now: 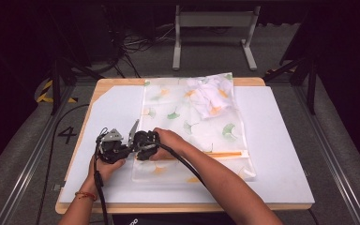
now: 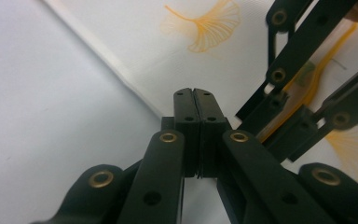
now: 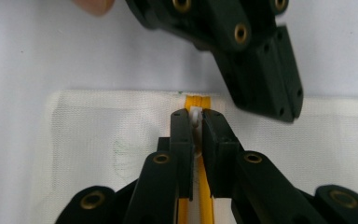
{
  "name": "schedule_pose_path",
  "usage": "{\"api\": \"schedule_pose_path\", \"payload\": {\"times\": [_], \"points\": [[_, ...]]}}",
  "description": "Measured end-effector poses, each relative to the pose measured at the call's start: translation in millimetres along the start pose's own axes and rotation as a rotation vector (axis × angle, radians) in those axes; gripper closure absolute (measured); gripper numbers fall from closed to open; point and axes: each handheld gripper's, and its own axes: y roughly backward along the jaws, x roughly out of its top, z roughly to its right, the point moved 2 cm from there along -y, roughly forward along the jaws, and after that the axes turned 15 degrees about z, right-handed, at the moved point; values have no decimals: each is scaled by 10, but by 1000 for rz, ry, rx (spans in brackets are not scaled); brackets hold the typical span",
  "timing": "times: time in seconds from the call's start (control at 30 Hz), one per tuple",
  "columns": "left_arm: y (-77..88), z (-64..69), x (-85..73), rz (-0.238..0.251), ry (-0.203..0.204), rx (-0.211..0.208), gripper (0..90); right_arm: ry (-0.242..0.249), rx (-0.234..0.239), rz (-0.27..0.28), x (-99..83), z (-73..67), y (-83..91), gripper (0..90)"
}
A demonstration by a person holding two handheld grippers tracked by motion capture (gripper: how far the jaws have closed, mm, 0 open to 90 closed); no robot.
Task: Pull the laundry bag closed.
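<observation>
A white mesh bag (image 1: 192, 131) printed with ginkgo leaves lies flat on the white mat, a white garment (image 1: 211, 98) inside its far end. An orange zipper (image 1: 215, 154) runs across its near part. At the zipper's left end my right gripper (image 3: 195, 114) is shut on the small white zipper pull (image 3: 195, 112), between the orange tapes (image 3: 189, 100). My left gripper (image 2: 195, 93) is shut, its tips resting on the bag's left edge (image 2: 135, 88) right beside the right gripper (image 1: 139, 154). Whether mesh is pinched between the left jaws cannot be seen.
The white mat (image 1: 281, 140) covers a wooden tabletop (image 1: 168, 207), with bare mat left and right of the bag. Both forearms come in from the bottom edge and cables trail back from the grippers. A metal frame (image 1: 213, 28) stands on the floor beyond the table.
</observation>
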Motion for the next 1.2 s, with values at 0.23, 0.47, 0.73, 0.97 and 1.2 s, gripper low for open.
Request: {"api": "schedule_pose_path", "payload": {"times": [0.23, 0.47, 0.73, 0.97, 1.2], "points": [[-41, 11, -6, -20, 15, 15, 900, -25, -43, -4, -6, -58, 6, 844], [-29, -12, -6, -40, 14, -6, 900, -32, -65, 4, -26, -82, 20, 848], [-21, -22, -8, -38, 8, -8, 900, -18, -88, 21, -60, -110, 42, 850], [-3, -51, -10, -33, 9, -4, 900, -8, -101, 19, -79, -114, 61, 850], [56, -62, -30, -40, -32, 14, 900, -16, -105, 18, -92, -118, 69, 850]]}}
